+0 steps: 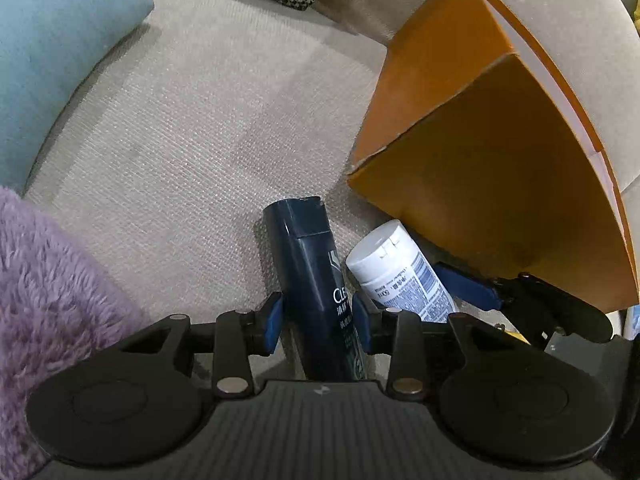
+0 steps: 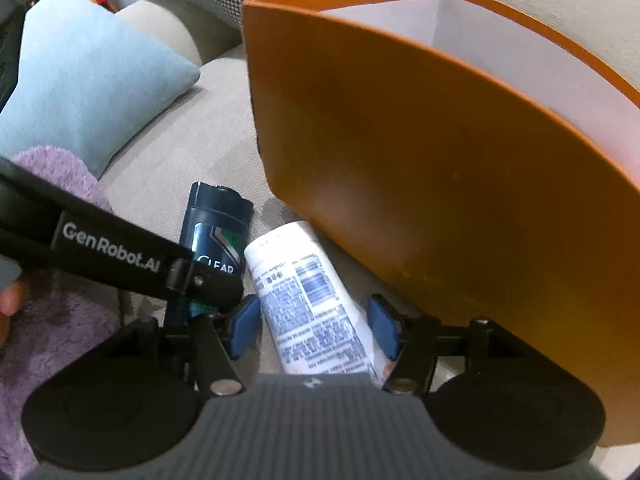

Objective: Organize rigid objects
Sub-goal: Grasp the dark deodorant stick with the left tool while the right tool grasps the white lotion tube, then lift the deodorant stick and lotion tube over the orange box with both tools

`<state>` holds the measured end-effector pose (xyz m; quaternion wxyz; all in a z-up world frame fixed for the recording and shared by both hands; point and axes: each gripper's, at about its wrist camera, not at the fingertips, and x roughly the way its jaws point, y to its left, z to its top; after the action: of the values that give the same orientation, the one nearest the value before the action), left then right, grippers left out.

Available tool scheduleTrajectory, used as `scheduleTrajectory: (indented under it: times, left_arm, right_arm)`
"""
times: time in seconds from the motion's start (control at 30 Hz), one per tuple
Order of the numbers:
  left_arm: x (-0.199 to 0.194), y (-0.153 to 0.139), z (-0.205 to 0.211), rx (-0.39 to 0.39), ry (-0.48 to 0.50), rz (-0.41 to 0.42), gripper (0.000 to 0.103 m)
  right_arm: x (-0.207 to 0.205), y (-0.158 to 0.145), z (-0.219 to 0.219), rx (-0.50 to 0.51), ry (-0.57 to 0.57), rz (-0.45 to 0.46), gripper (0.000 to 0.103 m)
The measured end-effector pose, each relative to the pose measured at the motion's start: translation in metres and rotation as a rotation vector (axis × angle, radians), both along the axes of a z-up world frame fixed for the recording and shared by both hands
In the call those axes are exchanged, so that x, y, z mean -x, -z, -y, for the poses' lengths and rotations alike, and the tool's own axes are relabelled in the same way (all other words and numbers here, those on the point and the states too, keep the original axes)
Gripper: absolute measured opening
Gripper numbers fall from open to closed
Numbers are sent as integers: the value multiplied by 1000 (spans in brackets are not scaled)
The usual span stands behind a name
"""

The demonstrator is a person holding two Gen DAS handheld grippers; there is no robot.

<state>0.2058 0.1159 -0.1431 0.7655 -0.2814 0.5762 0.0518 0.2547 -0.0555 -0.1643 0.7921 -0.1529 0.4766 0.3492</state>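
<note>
- dark blue bottle (image 1: 316,292) – lower end hidden under gripper body
- white bottle (image 2: 316,304) – base hidden, label print too blurred to read
- orange box (image 2: 440,184) – cut off at right edge

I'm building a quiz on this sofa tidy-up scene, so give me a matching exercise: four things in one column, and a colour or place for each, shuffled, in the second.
Things:
1. dark blue bottle
2. white bottle
3. box
4. fluffy blanket

Matches:
A. orange outside, white inside
B. between the left gripper pads
C. purple, at the left edge
D. between the right gripper pads, beside the box

Pairs: 1-B, 2-D, 3-A, 4-C
</note>
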Motion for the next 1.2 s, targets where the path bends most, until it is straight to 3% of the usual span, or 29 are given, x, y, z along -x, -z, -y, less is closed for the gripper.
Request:
scheduleTrajectory:
  times: [0.13, 0.27, 0.4, 0.53, 0.87, 1.2]
  left_arm:
    - [4, 3, 0, 1, 4, 5, 41]
    - [18, -14, -1, 0, 27, 26, 40]
    - [30, -27, 1, -14, 63, 62, 39]
    - [41, -50, 9, -53, 107, 126, 38]
    - [57, -130, 27, -44, 181, 330, 38]
    - [17, -198, 51, 6, 231, 496, 38]
  right_arm:
    - [7, 1, -8, 40, -28, 46, 57]
    - [13, -8, -8, 25, -20, 56, 47]
    - [22, -17, -4, 24, 4, 92, 47]
    - [30, -41, 8, -22, 33, 134, 47]
    - [54, -112, 48, -90, 94, 287, 47]
    - [39, -176, 85, -93, 181, 440, 47]
